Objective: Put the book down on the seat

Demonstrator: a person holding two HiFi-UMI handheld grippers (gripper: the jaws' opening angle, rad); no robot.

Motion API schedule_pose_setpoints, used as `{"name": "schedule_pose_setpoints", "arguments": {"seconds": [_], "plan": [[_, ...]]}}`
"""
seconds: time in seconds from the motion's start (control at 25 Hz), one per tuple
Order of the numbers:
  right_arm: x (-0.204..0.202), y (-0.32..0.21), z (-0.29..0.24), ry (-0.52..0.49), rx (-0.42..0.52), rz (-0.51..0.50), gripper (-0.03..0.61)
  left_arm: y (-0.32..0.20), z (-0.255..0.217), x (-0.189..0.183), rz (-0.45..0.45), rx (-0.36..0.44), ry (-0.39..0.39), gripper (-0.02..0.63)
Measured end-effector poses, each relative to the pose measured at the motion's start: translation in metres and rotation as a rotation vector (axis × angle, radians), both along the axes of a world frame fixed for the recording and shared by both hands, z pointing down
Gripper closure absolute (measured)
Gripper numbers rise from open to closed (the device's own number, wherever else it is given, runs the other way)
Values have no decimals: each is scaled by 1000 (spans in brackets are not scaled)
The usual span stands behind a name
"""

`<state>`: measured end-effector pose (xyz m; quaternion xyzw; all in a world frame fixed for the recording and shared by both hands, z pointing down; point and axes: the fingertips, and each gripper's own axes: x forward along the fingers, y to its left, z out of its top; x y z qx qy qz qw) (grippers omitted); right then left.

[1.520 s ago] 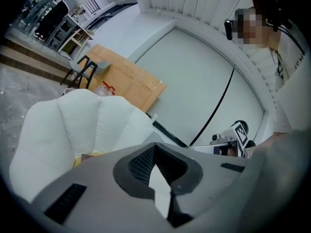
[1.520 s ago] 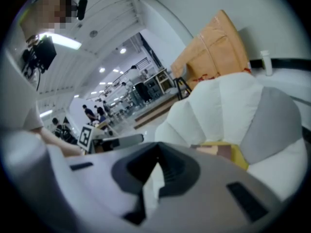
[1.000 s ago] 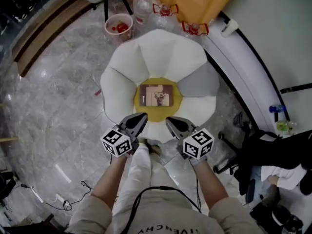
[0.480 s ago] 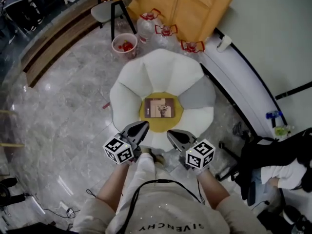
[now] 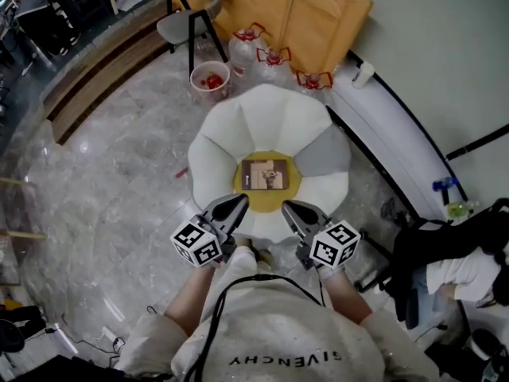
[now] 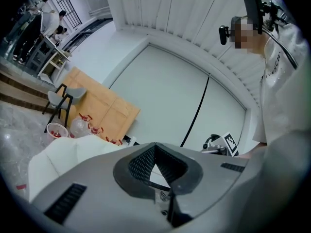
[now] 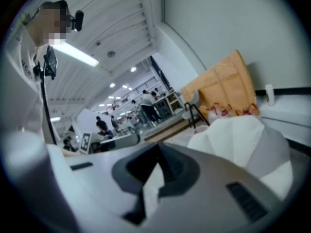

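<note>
A brown book point(image 5: 266, 174) lies flat on the yellow centre point(image 5: 266, 156) of a flower-shaped seat point(image 5: 262, 118) with white petals and one grey petal. Neither gripper touches it. In the head view my left gripper point(image 5: 238, 201) and right gripper point(image 5: 290, 208) hang side by side over the seat's near petal, a little short of the book. Both point away from me, shut and empty. The left gripper view shows its closed jaws point(image 6: 156, 152) above the white seat point(image 6: 63, 152). In the right gripper view the jaws point(image 7: 158, 152) are shut too, with the seat point(image 7: 243, 135) to the right.
Behind the seat stand water bottles with red handles point(image 5: 274, 58), a bucket with red things point(image 5: 210, 78), a grey chair point(image 5: 191, 22) and an orange panel point(image 5: 318, 14). A curved white ledge point(image 5: 398, 150) runs along the right, with dark gear point(image 5: 445, 253) at its near end. A wooden step point(image 5: 103, 62) crosses the far left.
Both grippers have risen together, still shut, and the seat looks smaller and farther below. The book has stayed on the yellow centre.
</note>
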<state>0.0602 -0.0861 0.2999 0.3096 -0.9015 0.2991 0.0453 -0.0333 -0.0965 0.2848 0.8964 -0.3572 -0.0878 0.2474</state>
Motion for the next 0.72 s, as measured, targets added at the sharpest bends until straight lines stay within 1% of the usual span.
{"name": "schedule_pose_setpoints", "arguments": {"seconds": [0.2, 0.44, 0.72], "plan": [[1, 5, -17, -18, 26, -7, 563, 3, -16, 0, -14, 8, 21, 589], [1, 15, -30, -34, 39, -31, 563, 7, -32, 5, 4, 37, 26, 589], [0, 19, -32, -62, 36, -35, 563, 7, -35, -1, -1, 23, 33, 589]]}}
